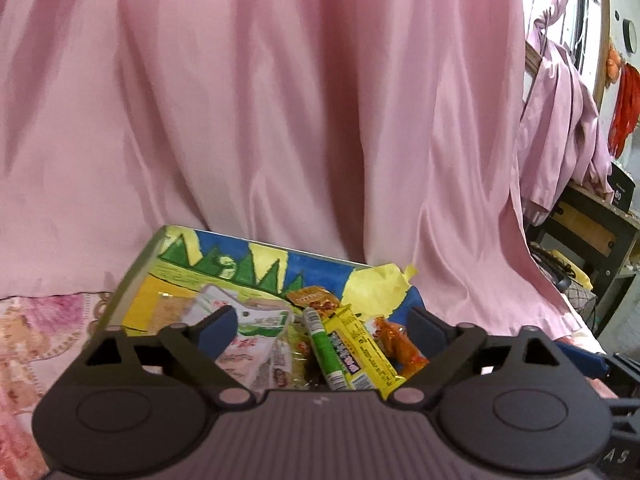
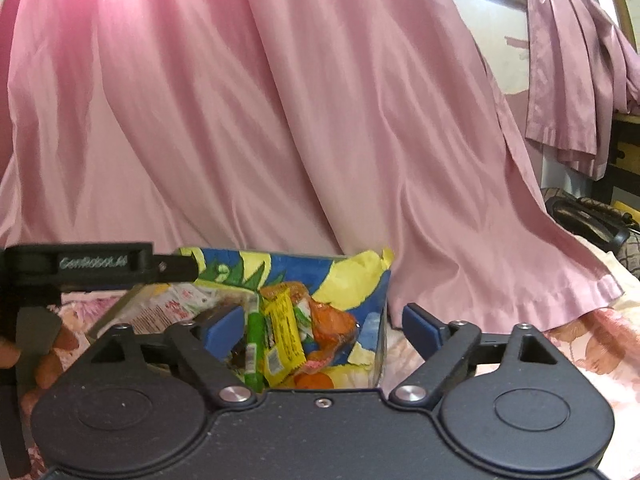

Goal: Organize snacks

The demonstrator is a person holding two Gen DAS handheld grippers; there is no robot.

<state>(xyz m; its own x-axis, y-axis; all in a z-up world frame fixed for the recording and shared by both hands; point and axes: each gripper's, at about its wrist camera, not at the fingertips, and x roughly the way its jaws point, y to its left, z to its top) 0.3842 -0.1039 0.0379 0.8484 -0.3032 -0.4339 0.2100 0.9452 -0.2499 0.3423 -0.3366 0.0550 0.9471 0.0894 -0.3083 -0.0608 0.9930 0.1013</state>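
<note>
The snacks sit heaped inside a painted box (image 1: 256,264), its walls covered in blue, yellow and green paper, standing on a floral bedsheet (image 1: 36,320) in front of a pink curtain (image 1: 280,100). In the heap, a yellow wrapped bar (image 1: 360,348) lies slantwise beside a green tube-shaped pack (image 1: 324,352), the 2 touching along their length. An orange packet (image 1: 400,344) rests just to the right of the yellow bar, a small brown sachet (image 1: 316,300) lies behind them, and white printed pouches (image 1: 256,344) fill the left side of the box. A torn flap of yellow paper (image 1: 388,280) sticks up at the box's far right corner.

The left gripper (image 1: 324,326) hangs over the near edge of the box with its blue pads spread wide and nothing between them; it has let go. The right gripper (image 2: 324,328) is likewise released, pads well apart above the same heap, gripping nothing. In the right wrist view the left gripper's black body crosses the left edge, with fingers of the person's hand (image 2: 48,360) wrapped around its handle
</note>
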